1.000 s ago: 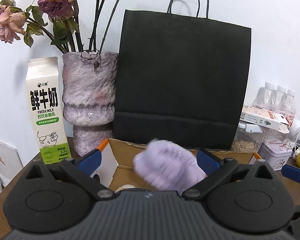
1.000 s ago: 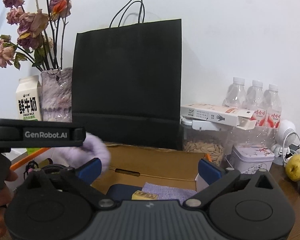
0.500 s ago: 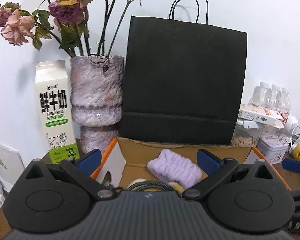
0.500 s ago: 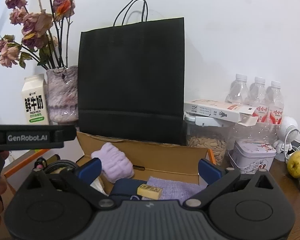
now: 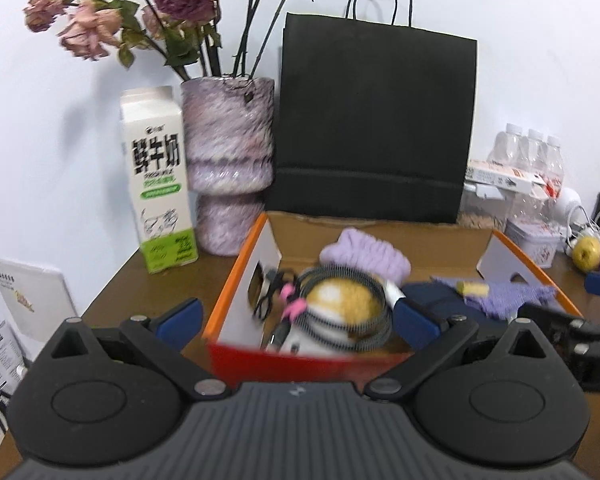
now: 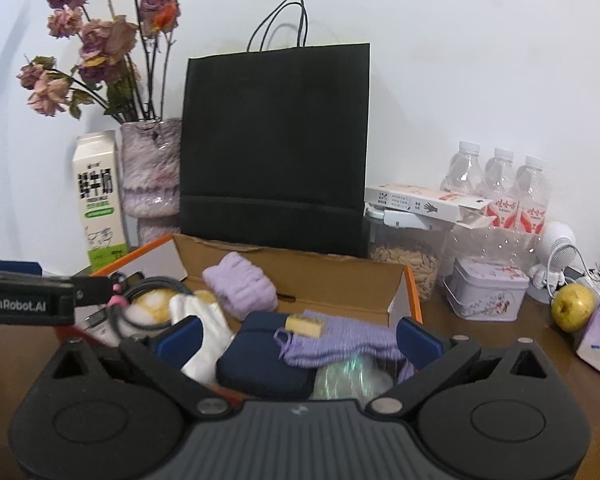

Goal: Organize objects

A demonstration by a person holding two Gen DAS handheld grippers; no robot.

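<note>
An open cardboard box with an orange rim sits on the brown table. A fluffy purple band lies loose at the back of it. Beside it are a coiled black cable around a yellow and white plush, a white glove, a navy pouch, a purple knitted cloth and a small yellow block. My left gripper is open over the box's front edge, holding nothing. My right gripper is open above the pouch and cloth, also holding nothing.
A black paper bag stands behind the box. A milk carton and a vase of dried roses are at the back left. On the right are water bottles, a jar, a tin and a yellow fruit.
The purple band has left my left gripper and now lies in the box. Both grippers have drawn back, so more of the box shows.
</note>
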